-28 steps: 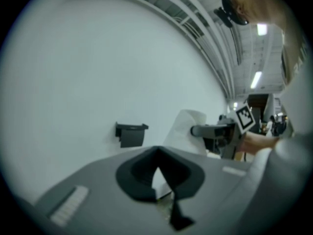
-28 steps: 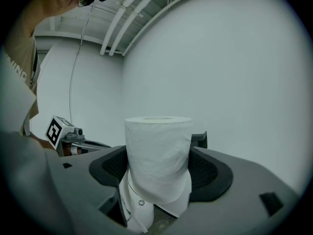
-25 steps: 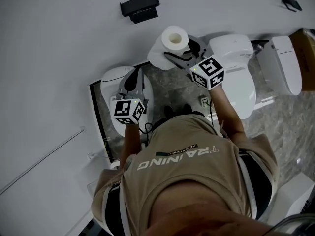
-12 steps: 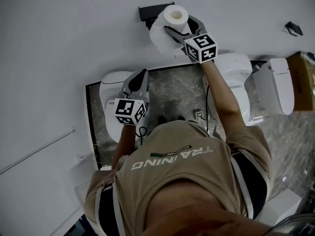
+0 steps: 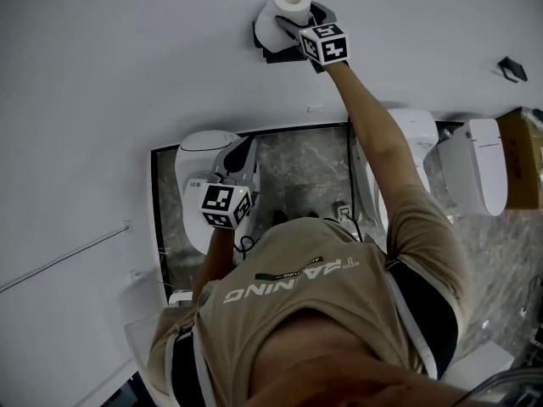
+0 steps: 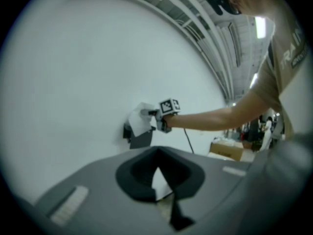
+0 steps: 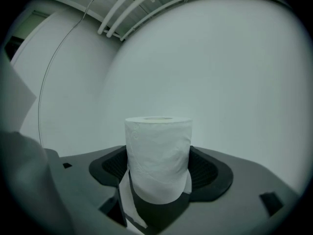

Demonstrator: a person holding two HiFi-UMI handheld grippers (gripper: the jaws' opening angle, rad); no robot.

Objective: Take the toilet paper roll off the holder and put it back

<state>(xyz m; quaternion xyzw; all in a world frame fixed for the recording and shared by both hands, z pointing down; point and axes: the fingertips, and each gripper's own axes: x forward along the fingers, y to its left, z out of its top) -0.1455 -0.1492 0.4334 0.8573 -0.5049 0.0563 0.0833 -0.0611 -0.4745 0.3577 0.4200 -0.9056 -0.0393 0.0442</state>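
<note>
The right gripper (image 5: pixel 299 19) is stretched out at arm's length to the wall (image 5: pixel 127 66). Its jaws pinch the roll (image 5: pixel 291 2) from both sides. In the right gripper view the roll stands upright between the two dark pads, with its hollow core facing up. A loose tail (image 7: pixel 124 199) of paper hangs down its left side.

The roll is right at the holder (image 5: pixel 273 52), a dark bracket fixed to the wall well up from the wall's bottom edge. In the head view the roll overlaps the holder's upper part. In the left gripper view it sits just above the bracket. I cannot tell from any view whether the roll is seated on the holder or only held against it.

The left gripper (image 5: pixel 243 148) hangs low and close to the person's body, well apart from the holder and above a white toilet (image 5: pixel 197 147) at the foot of the wall. Its jaws are pressed together at the tips with nothing between them. They point toward the wall, so its camera looks at the right gripper and the roll from a distance.

More toilets (image 5: pixel 479 164) stand along the wall's bottom edge to the right, and a cardboard box (image 5: pixel 524 138) lies beyond them.
</note>
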